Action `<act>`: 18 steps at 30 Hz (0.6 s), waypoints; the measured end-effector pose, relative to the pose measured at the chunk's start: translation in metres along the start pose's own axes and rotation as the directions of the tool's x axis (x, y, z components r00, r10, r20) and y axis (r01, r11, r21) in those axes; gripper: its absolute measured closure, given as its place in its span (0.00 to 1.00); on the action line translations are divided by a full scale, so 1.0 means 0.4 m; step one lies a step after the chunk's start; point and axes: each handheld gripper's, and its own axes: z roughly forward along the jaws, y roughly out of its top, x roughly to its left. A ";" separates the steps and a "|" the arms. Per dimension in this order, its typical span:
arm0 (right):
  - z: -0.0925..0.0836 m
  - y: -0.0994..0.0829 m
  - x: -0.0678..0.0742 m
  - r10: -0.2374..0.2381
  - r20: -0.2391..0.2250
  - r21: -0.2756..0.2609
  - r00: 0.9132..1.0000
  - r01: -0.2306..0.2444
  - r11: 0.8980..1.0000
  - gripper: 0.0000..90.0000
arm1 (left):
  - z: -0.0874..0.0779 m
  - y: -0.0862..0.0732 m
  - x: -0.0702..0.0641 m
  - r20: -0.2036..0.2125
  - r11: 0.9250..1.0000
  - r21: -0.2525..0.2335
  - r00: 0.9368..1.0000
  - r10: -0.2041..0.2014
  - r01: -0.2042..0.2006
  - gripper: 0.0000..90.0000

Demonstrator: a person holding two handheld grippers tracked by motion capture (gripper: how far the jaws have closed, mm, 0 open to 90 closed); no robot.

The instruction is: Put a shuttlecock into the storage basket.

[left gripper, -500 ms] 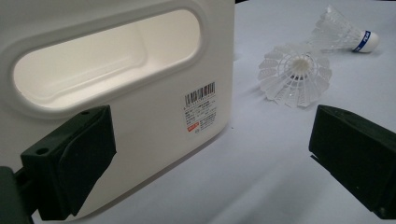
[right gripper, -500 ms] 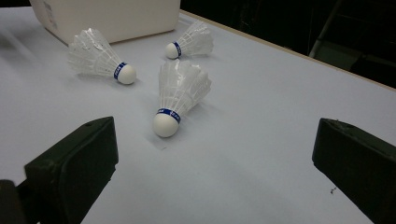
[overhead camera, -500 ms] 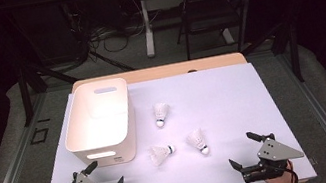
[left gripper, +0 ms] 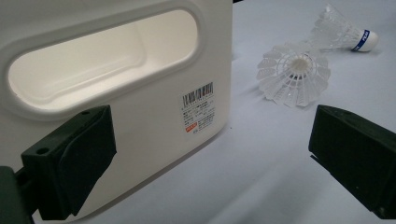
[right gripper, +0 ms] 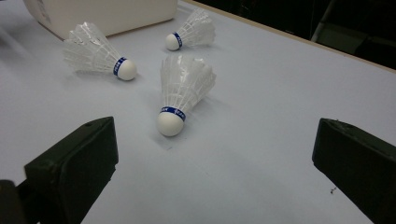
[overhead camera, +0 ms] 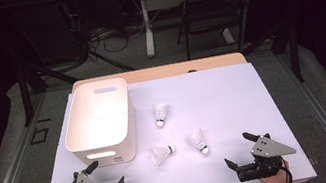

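Three white feathered shuttlecocks with white cork heads and blue bands lie on the pale lilac table surface (overhead camera: 234, 104), beside one white rectangular plastic bin (overhead camera: 97, 121) with slot handles.

The far shuttlecock (overhead camera: 160, 112) lies near the bin's right wall, its long axis running toward the person, head nearest. The middle shuttlecock (overhead camera: 161, 154), just off the bin's near right corner, lies crosswise with its head pointing right. The right shuttlecock (overhead camera: 197, 140) lies close beside it, tilted, head toward the near right.

Two grippers rest at the near edge, both empty with jaws spread wide: the left gripper (overhead camera: 106, 175) just in front of the bin, the right gripper (overhead camera: 238, 151) near the right shuttlecock.

In the left gripper view the bin's small barcode label (left gripper: 198, 108) is too fine to read, and the middle shuttlecock's skirt hides its own head.
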 end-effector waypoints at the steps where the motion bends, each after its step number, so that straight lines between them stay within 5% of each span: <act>1: 0.004 0.001 0.001 0.003 -0.001 0.005 1.000 -0.003 1.000 0.00 | 0.000 0.000 0.000 0.000 1.000 0.000 1.000 0.001 -0.001 0.01; 18: 0.065 0.026 0.037 0.055 -0.025 0.110 0.998 -0.052 0.993 0.00 | 0.001 0.000 0.001 -0.002 1.000 0.003 1.000 0.004 -0.004 0.01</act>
